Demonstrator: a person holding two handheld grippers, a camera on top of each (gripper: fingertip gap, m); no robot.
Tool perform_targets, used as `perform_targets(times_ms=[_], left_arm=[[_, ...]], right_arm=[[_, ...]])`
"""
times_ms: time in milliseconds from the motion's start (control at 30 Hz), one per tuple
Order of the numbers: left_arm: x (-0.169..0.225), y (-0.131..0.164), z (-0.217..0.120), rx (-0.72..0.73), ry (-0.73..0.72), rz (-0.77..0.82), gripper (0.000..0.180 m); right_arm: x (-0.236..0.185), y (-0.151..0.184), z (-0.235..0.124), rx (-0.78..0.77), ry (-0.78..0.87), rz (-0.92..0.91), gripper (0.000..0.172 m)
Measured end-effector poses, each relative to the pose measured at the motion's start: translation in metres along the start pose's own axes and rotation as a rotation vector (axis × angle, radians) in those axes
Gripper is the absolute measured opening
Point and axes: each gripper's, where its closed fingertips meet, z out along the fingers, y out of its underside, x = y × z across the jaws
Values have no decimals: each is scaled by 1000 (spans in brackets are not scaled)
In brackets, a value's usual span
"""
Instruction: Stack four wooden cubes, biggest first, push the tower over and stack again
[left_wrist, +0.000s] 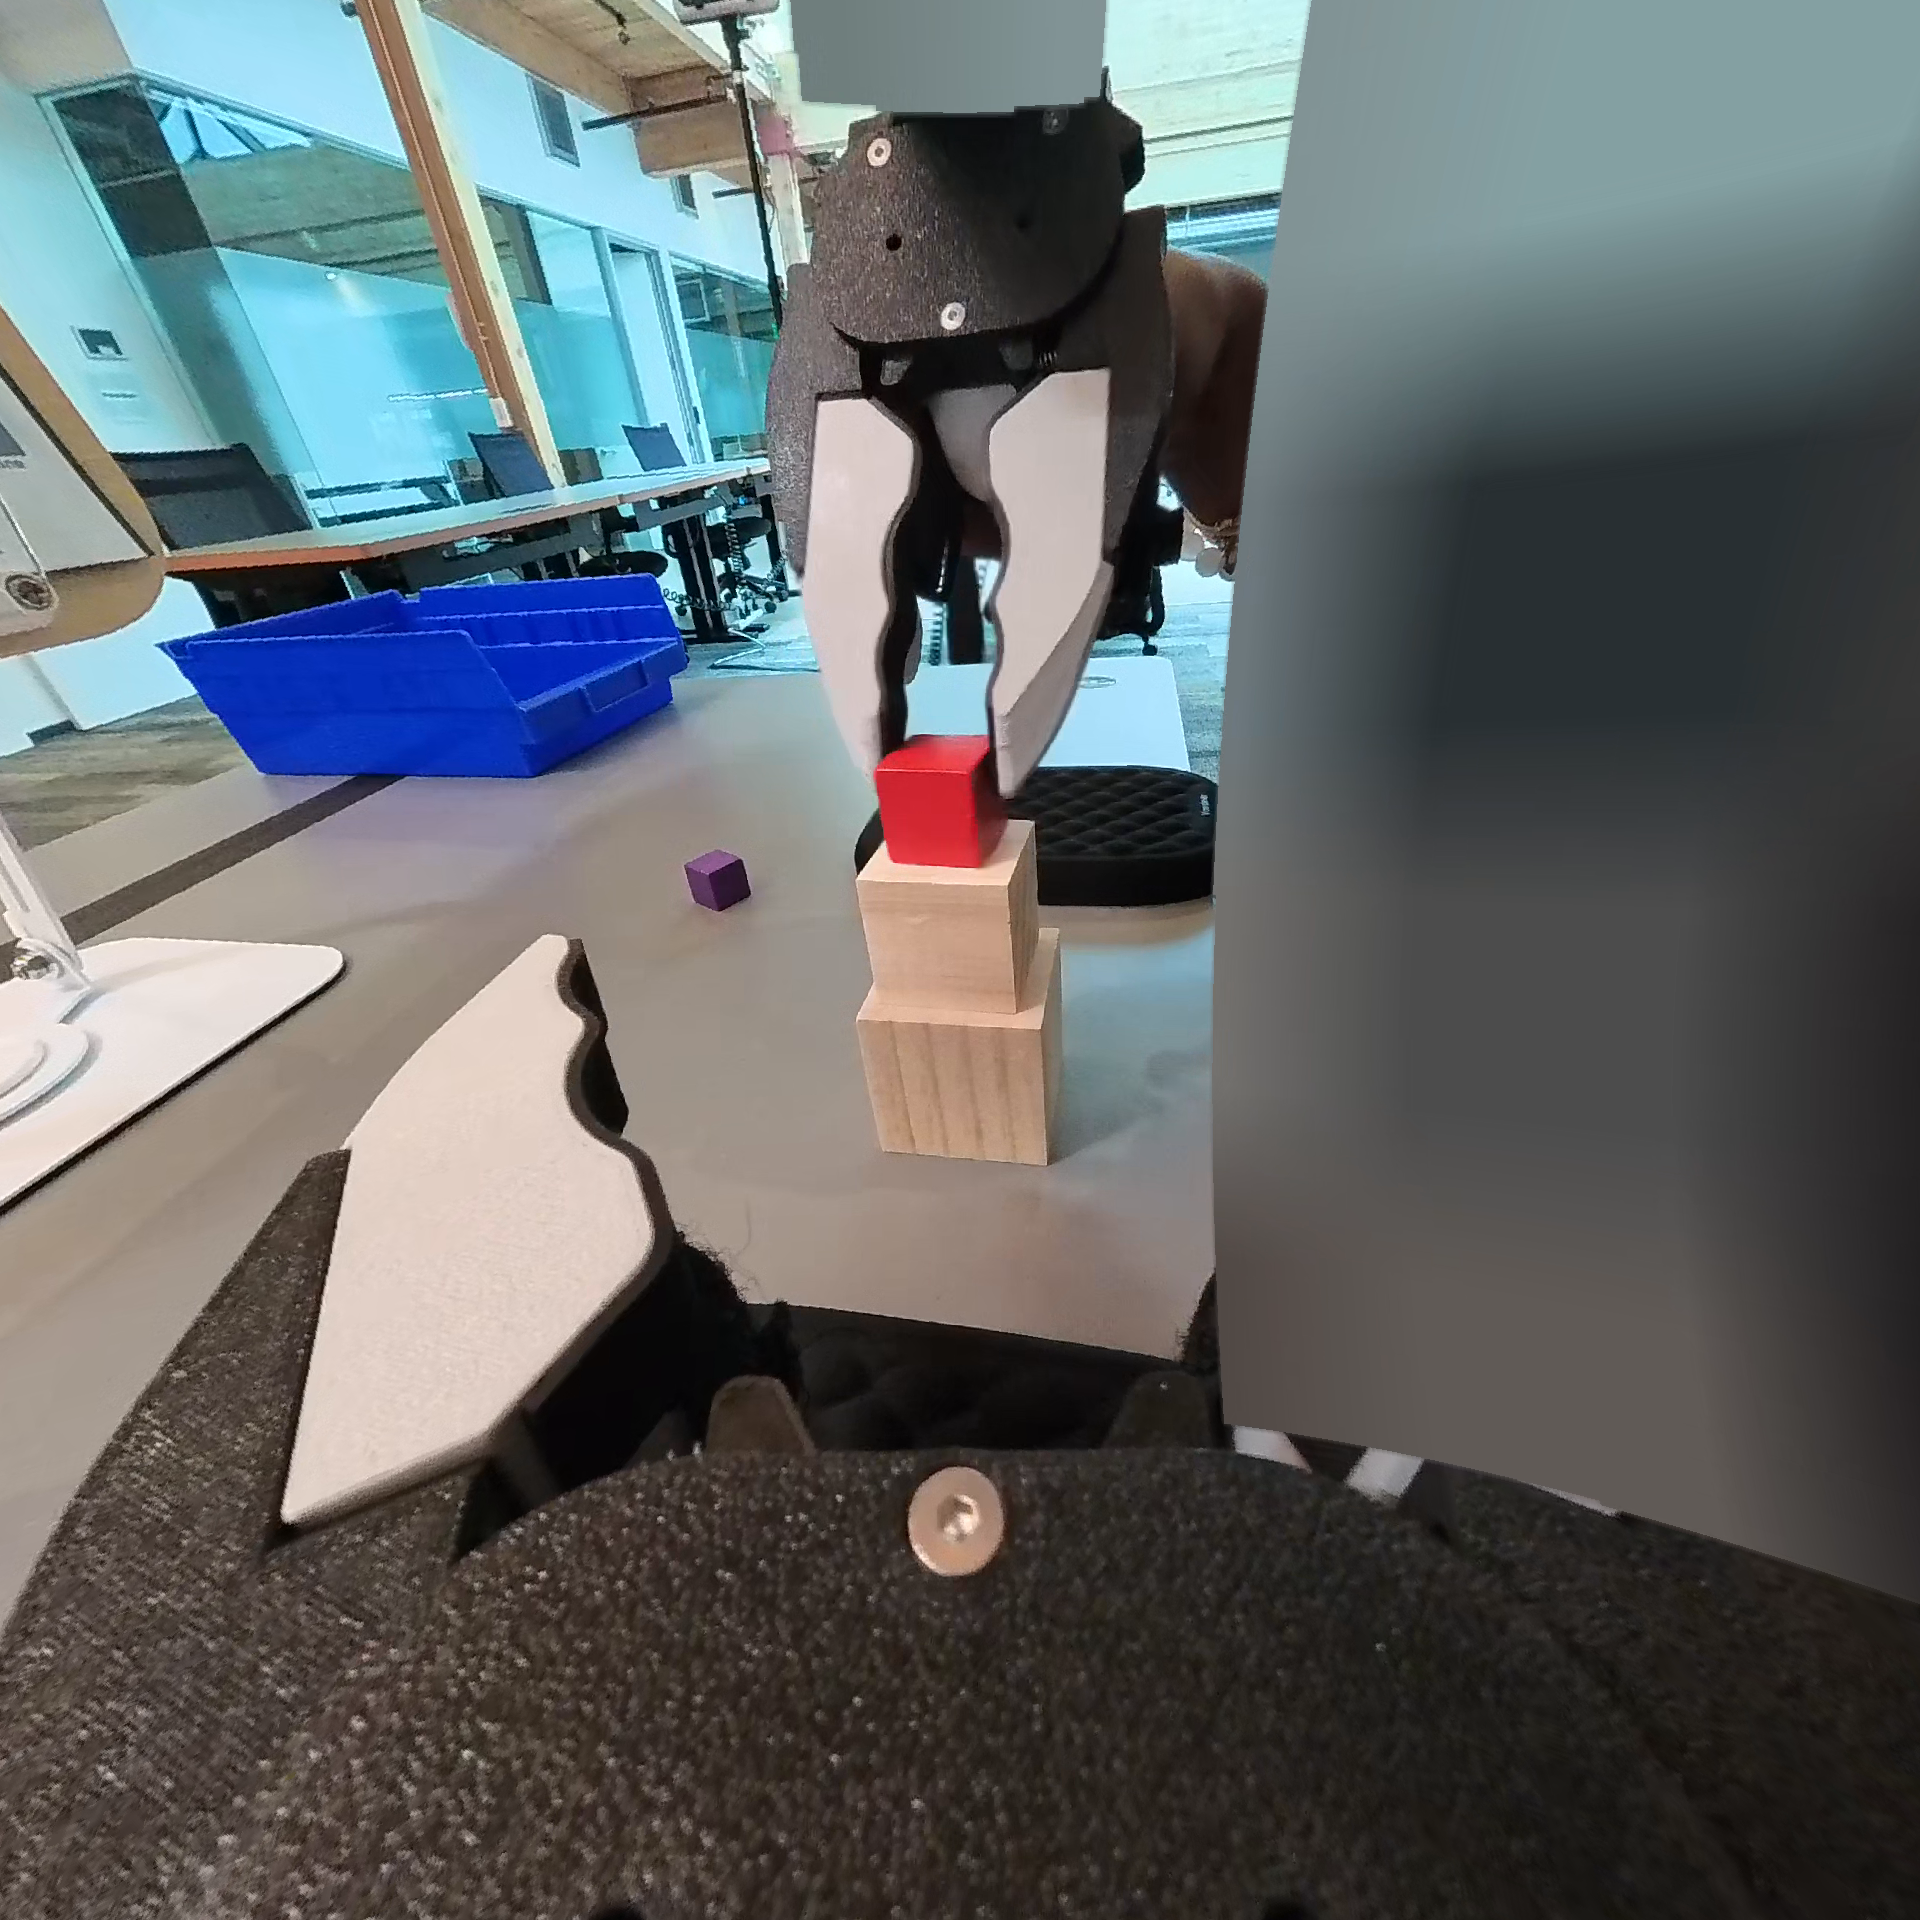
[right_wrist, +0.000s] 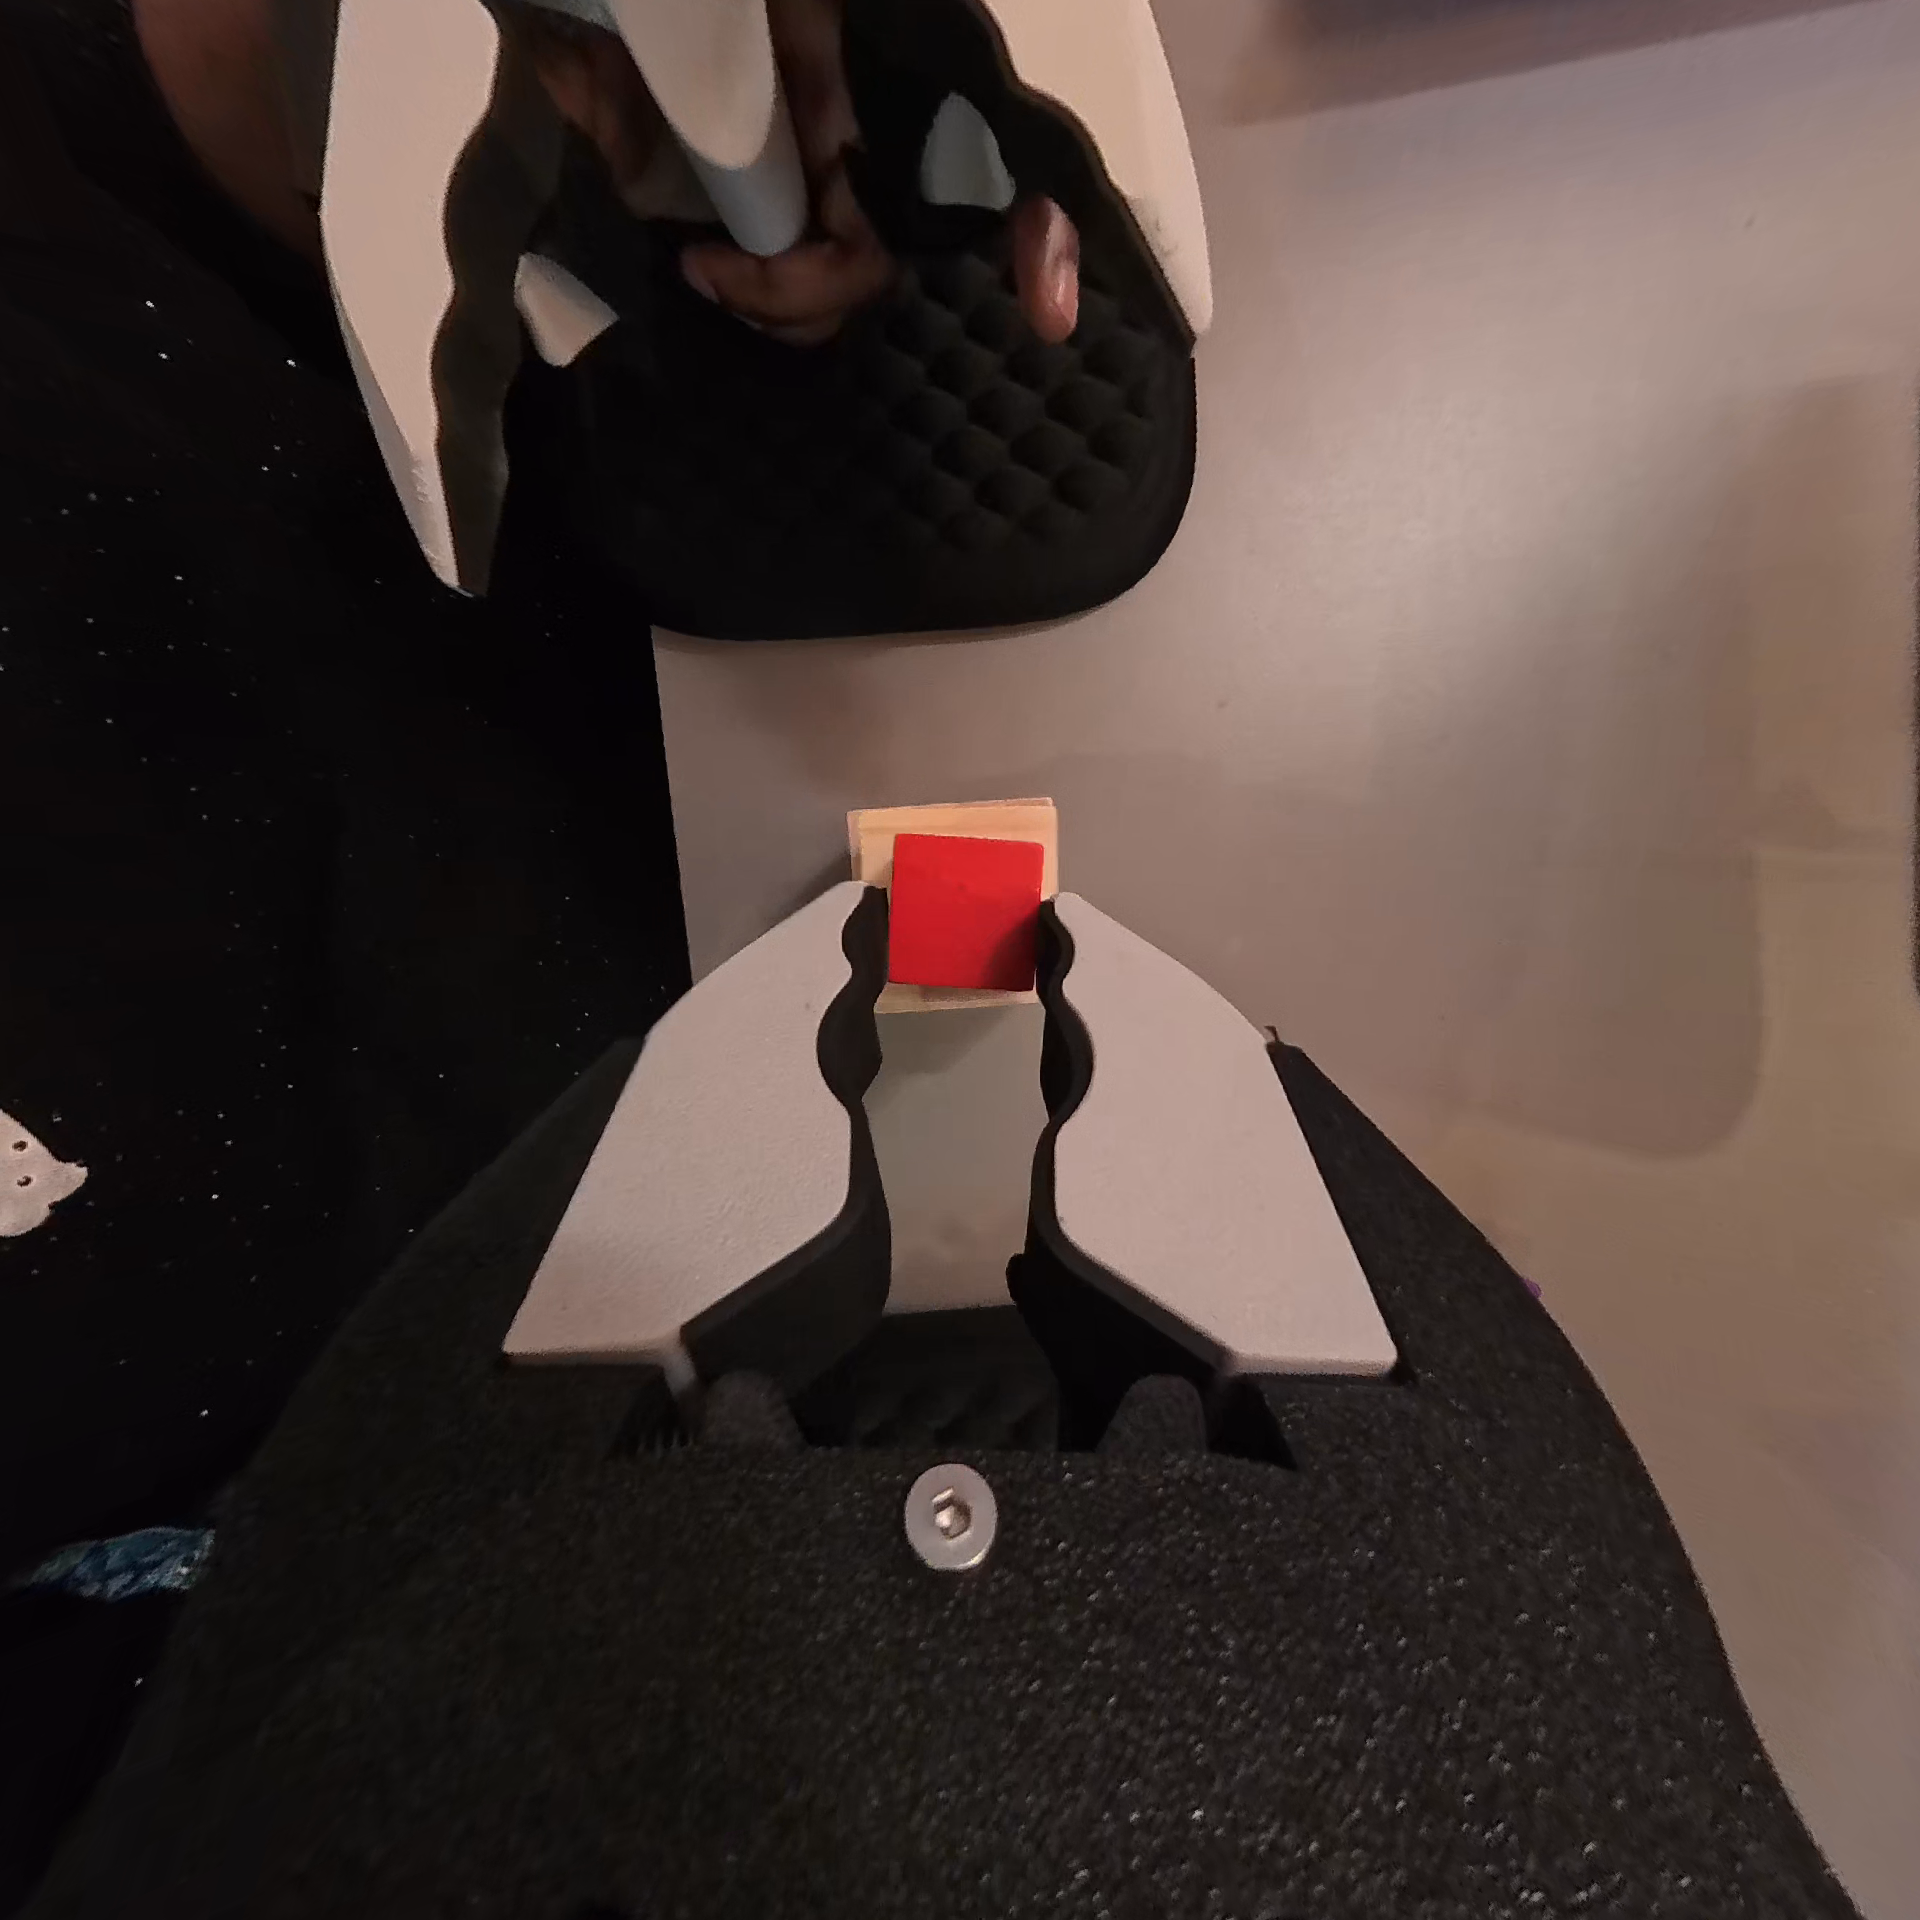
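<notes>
— Wide apart stands the left claw (left_wrist: 914, 1195), nothing between its pads, low over the counter (left_wrist: 727, 1091). And beyond it?

— Two pale wooden blocks (left_wrist: 951, 997) stacked near the counter's edge, then a red cube (right_wrist: 964, 914) on top, pinched on opposite side faces by the right claw (right_wrist: 961, 920).

— How would the cube handle?

— Likely light, rigid, smooth-painted; flat sides suit it best. Farther off lie a purple cube (left_wrist: 717, 880), a black pad (left_wrist: 1122, 842) and a blue bin (left_wrist: 436, 686).
</notes>
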Motion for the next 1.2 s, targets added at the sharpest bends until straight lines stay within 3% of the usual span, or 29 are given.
perform_targets(times_ms=[667, 900, 1067, 1200], left_arm=[[0, -1, 0, 6, 1, -1, 127], [0, -1, -1, 8, 1, 2, 127], [0, -1, 0, 6, 0, 2, 127], [0, -1, 0, 4, 1, 1, 126]], right_arm=[[-1, -3, 1, 13, -10, -83, 27], [7, -5, -17, 101, 25, -89, 49], [80, 50, -52, 119, 254, 95, 47], [124, 104, -38, 60, 323, 231, 40]])
